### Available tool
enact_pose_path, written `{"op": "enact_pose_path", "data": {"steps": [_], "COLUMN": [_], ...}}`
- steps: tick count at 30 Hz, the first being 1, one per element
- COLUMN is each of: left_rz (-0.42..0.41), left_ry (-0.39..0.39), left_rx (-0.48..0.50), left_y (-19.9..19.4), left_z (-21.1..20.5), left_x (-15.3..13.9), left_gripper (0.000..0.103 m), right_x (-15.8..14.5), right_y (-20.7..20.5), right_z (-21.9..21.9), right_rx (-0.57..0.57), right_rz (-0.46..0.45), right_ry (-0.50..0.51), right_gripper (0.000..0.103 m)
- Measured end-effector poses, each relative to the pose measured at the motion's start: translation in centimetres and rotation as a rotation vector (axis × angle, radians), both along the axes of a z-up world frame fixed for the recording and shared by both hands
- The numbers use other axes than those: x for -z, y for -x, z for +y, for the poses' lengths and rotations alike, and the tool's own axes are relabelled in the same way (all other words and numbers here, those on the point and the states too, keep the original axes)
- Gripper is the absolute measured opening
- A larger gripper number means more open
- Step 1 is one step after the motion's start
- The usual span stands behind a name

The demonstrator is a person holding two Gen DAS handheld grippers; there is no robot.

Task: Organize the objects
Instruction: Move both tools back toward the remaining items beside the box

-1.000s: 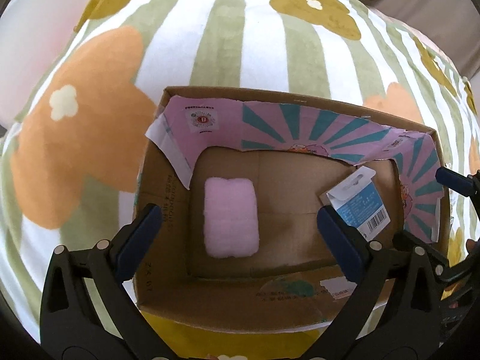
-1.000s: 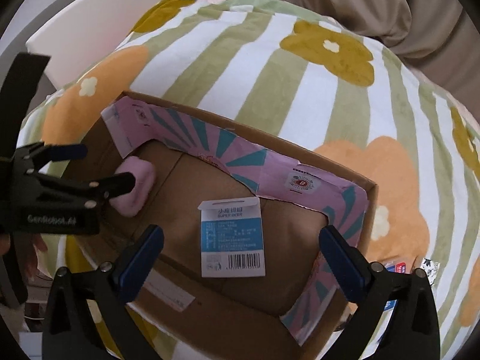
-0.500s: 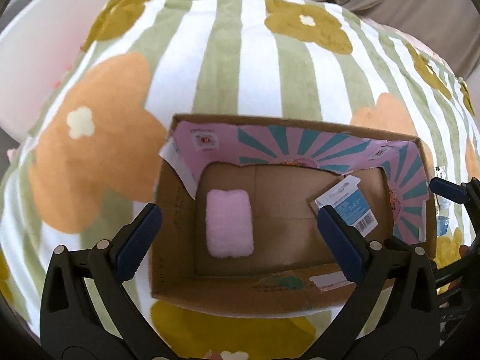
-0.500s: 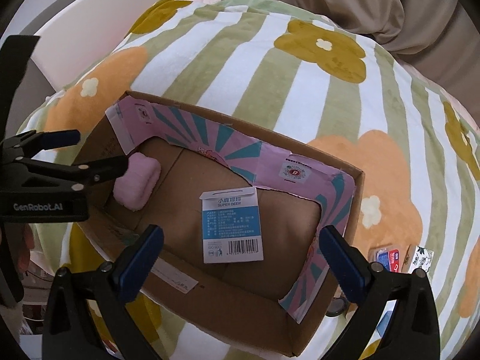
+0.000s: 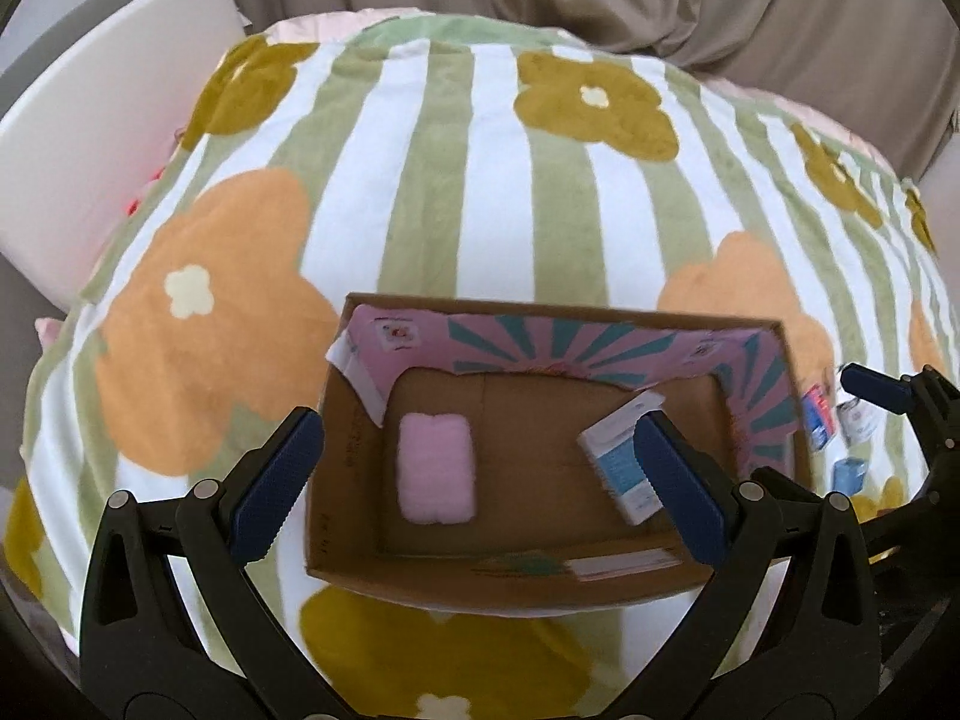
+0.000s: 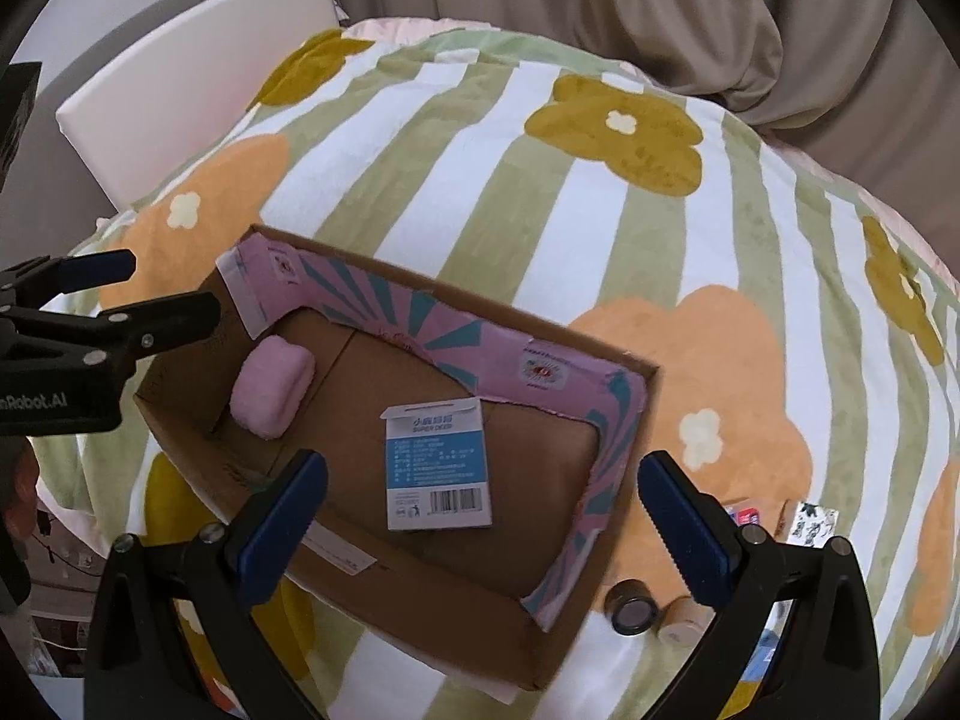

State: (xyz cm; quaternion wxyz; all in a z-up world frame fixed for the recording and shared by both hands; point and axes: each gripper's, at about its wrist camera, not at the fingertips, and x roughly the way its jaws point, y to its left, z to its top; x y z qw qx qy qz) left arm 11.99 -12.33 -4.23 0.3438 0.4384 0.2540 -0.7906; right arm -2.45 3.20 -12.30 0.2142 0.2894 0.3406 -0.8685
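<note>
Jaws of both grippers stood apart and held nothing: the left gripper [image 5: 474,474] and the right gripper [image 6: 483,510] each hovered above one open cardboard box [image 6: 420,594]. Two items lay on the box floor, well apart: one pink fluffy pad [image 6: 273,390] near the left wall, and one flat blue-and-white packet [image 6: 438,465] with a barcode near the middle. The box rested on a striped floral blanket [image 6: 540,240]. Beside the box's right corner lay two small rolls [image 6: 654,615] and several small packets [image 5: 834,426]; their exact count could not be determined.
</note>
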Motion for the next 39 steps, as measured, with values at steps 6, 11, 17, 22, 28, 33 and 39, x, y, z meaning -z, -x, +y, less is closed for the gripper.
{"op": "enact_pose_path", "data": {"steps": [6,11,17,22,28,33,39], "left_rz": [0.059,0.084,0.073,0.023,0.024,0.023,0.055], "left_ry": [0.015,0.030,0.037,0.025,0.056,0.078,0.042], "left_rx": [-0.331,-0.347,-0.391,-0.430,-0.443,-0.480,-0.494], "left_y": [1.0,2.4,4.8,7.2,10.6,14.4,18.6], "left_z": [1.8,3.8,6.2,8.6,12.4,15.6,18.6], "left_x": [-2.8,-5.5,-7.6,-7.9,-8.4,-8.2,-6.3], "left_gripper": [0.103,0.103,0.103,0.103,0.103,0.103,0.103], "right_x": [-3.6,-6.9,-10.1,-12.3,-14.4,-15.4,-15.3], "right_y": [-0.5,-0.9,-1.2,-1.1,-0.6,0.1,1.3], "right_z": [1.9,4.3,7.7,11.0,14.8,17.5,20.8], "right_rx": [-0.011,-0.013,-0.019,-0.022,-0.031,-0.053,-0.052], "right_rz": [0.029,0.043,0.060,0.056,0.051,0.046,0.030], "right_ry": [0.028,0.065,0.088,0.100,0.100,0.076,0.046], "right_gripper": [0.103,0.103,0.103,0.103,0.103,0.103,0.103]}}
